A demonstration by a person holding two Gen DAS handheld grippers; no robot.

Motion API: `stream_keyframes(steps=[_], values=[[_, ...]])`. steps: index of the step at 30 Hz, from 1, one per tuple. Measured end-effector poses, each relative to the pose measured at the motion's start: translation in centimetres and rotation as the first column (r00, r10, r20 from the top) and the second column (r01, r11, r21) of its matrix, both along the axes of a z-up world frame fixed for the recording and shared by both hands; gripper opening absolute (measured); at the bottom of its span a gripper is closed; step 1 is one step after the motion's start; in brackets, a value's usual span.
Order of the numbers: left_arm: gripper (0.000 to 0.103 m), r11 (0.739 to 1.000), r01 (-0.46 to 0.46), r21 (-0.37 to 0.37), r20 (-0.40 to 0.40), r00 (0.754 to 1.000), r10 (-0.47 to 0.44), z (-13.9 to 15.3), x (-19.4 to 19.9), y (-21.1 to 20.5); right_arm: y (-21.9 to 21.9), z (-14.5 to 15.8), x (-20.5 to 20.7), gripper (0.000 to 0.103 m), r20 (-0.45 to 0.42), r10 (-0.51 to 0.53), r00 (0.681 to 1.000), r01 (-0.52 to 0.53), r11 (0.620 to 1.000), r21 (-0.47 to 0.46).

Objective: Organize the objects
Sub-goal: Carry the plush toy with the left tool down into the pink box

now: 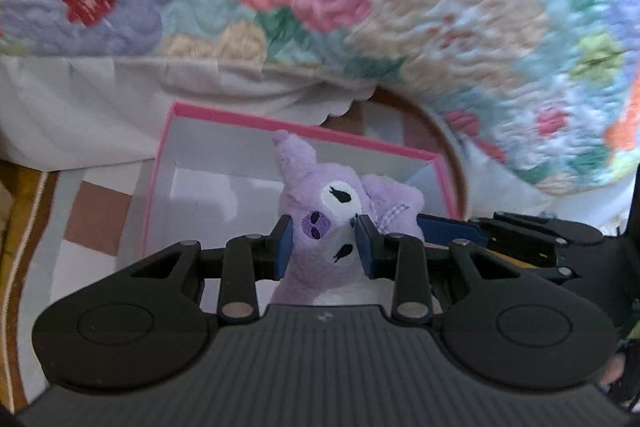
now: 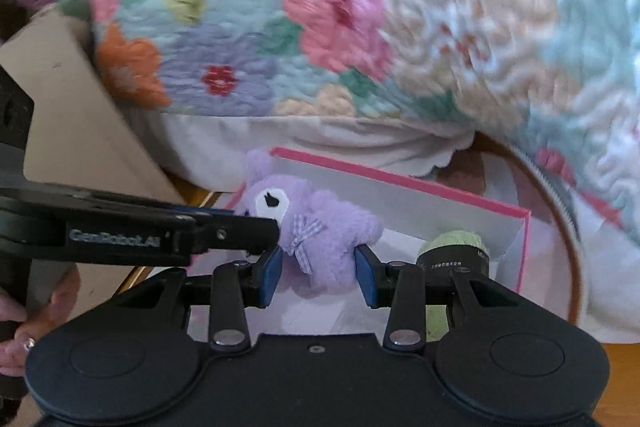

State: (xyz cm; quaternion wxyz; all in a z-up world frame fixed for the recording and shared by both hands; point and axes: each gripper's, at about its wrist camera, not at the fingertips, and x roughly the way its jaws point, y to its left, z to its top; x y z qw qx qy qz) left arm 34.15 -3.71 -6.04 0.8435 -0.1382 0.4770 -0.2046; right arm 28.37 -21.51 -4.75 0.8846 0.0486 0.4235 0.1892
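Both grippers clamped on the purple plush toy (image 1: 320,223): left gripper (image 1: 323,242) fingers pinching its face, right gripper (image 2: 319,270) fingers squeezing its body. Held just above the pink-rimmed box (image 1: 168,147), not yet released inside. Already in the box: a green-topped dark object (image 2: 456,247) (identity unclear). Lowering and letting go apparently remaining.

Purple plush toy (image 1: 332,211) held above open pink-rimmed box (image 1: 240,121).

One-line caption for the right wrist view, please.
Both grippers, right gripper and left gripper, clamp a purple plush toy above a pink-rimmed box.
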Motion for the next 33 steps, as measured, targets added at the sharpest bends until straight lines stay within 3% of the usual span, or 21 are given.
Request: stream_keyframes(steps=[8, 16, 23, 28, 33], values=[[0.032, 1.0, 0.008, 0.03, -0.105, 0.994, -0.005, -6.0, 3.4, -0.8, 0.1, -6.2, 4.3, 0.045, -0.125, -0.051, 0.991, 0.05, 0.999, -0.009], [0.033, 1.0, 0.006, 0.022, -0.222, 0.975, -0.001, -10.1, 5.2, -1.3, 0.5, -10.3, 6.4, 0.04, -0.245, -0.09, 0.965, 0.074, 0.994, -0.076], [0.033, 0.998, -0.005, 0.061, -0.227, 0.974, 0.019, -10.7, 5.6, -3.2, 0.4, -10.9, 6.6, 0.033, -0.272, -0.131, 0.953, 0.09, 0.983, -0.158], [0.032, 0.996, -0.015, 0.085, -0.215, 0.976, 0.033, -10.4, 5.6, -4.4, 0.9, -10.6, 6.3, 0.026, -0.203, -0.091, 0.975, 0.034, 0.963, -0.268], [0.032, 0.996, -0.012, 0.084, -0.186, 0.982, 0.028, -10.6, 5.2, -4.4, -0.2, -9.4, 5.0, 0.027, -0.193, -0.083, 0.978, 0.042, 0.978, -0.206]])
